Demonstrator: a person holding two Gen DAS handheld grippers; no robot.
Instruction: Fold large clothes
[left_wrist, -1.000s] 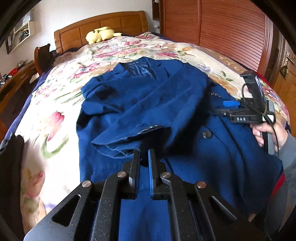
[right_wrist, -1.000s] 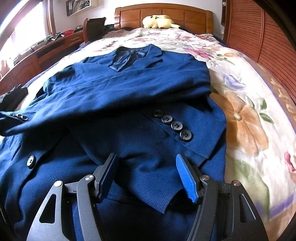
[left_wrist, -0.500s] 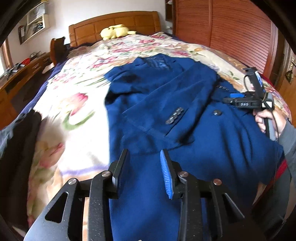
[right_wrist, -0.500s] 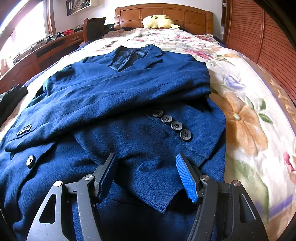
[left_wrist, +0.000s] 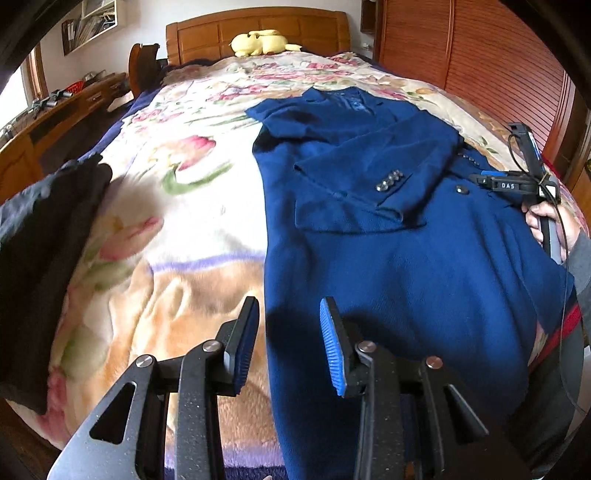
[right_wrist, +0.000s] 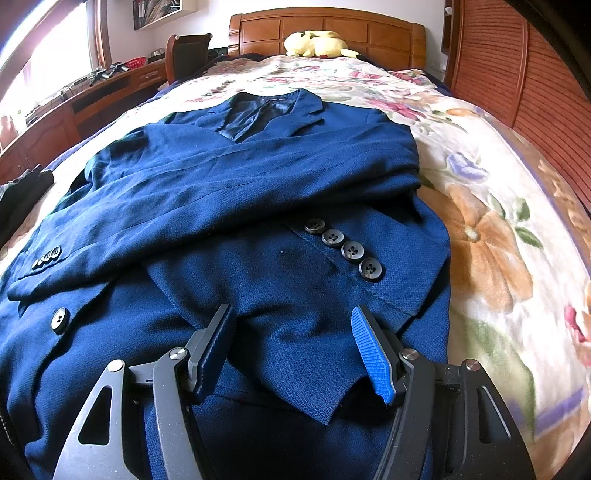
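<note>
A dark blue suit jacket (left_wrist: 388, 266) lies flat on the bed, collar toward the headboard, both sleeves folded across its front. It fills the right wrist view (right_wrist: 240, 206). My left gripper (left_wrist: 290, 317) is open and empty, low over the jacket's left hem edge. My right gripper (right_wrist: 291, 328) is open and empty just above the lower front panel, near the cuff with several buttons (right_wrist: 347, 251). The right gripper also shows in the left wrist view (left_wrist: 513, 184), held by a hand at the jacket's right side.
A floral blanket (left_wrist: 177, 206) covers the bed. A dark garment (left_wrist: 40, 236) lies at its left edge. A yellow plush toy (right_wrist: 317, 44) sits by the wooden headboard. A desk (right_wrist: 74, 99) runs along the left; a wooden slatted wall (right_wrist: 524, 85) is on the right.
My left gripper has let go of the left sleeve, which now lies across the jacket front, opened, and pulled back left to the hem edge. The right gripper has not moved.
</note>
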